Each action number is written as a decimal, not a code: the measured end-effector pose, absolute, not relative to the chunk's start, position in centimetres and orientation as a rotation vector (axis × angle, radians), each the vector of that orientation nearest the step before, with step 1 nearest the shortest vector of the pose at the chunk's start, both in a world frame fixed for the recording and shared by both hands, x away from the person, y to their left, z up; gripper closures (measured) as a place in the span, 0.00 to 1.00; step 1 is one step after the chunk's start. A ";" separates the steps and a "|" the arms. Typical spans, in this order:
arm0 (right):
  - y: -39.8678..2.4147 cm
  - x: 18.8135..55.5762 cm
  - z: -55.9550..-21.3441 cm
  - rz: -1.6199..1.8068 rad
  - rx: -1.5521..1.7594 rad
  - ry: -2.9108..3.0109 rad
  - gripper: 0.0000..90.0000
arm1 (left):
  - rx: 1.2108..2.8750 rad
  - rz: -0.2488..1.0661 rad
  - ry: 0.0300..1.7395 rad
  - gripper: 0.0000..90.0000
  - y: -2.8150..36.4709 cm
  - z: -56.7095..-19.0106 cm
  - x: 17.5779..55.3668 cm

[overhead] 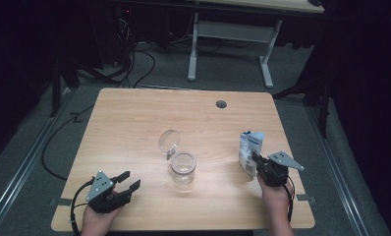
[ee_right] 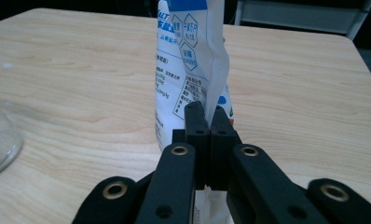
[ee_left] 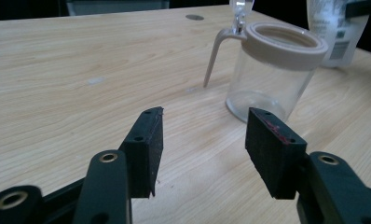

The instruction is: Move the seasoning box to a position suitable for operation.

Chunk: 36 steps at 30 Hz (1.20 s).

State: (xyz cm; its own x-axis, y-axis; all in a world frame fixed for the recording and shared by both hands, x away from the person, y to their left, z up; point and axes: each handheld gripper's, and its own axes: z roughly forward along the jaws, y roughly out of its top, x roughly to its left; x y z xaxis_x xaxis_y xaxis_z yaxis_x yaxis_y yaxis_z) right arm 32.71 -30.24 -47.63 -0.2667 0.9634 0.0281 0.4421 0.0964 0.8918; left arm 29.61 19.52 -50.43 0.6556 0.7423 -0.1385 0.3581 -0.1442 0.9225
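A clear glass jar (overhead: 183, 168) with a beige rim stands mid-table, its hinged lid (overhead: 169, 141) flipped up behind it. In the left gripper view the jar (ee_left: 273, 70) sits ahead and to the right. My left gripper (overhead: 127, 181) rests near the table's front left, open, with bare wood between its pads (ee_left: 146, 140). A white and blue packet (overhead: 250, 147) stands upright at the right. My right gripper (overhead: 255, 160) is shut on the packet's (ee_right: 188, 65) thin side seam, pinching it flat between the jaws.
The wooden table (overhead: 134, 113) has a dark cable hole (overhead: 221, 104) near its far edge. A white desk frame (overhead: 230, 37) stands on the floor beyond, with cables at the far left. The packet's base (ee_left: 337, 32) shows behind the jar.
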 end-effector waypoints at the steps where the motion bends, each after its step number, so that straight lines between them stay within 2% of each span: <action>1: -30.1 32.7 -47.4 1.126 1.389 1.791 1.00 | 1.741 0.414 0.885 0.52 19.5 -50.6 29.7; 7: -29.4 32.6 -46.2 1.125 1.403 1.849 1.00 | 1.744 0.380 0.864 0.51 19.4 -51.7 29.8; 10: -28.8 32.6 -45.7 1.113 1.392 1.862 1.00 | 1.776 0.437 0.830 0.51 19.4 -51.9 29.7; 16: -28.0 32.6 -45.0 1.119 1.397 1.861 1.00 | 1.776 0.468 0.854 0.48 19.8 -52.3 29.8; 36: -26.6 31.9 -43.4 1.034 1.402 2.063 1.00 | 1.786 0.432 0.797 0.47 18.7 -52.5 29.8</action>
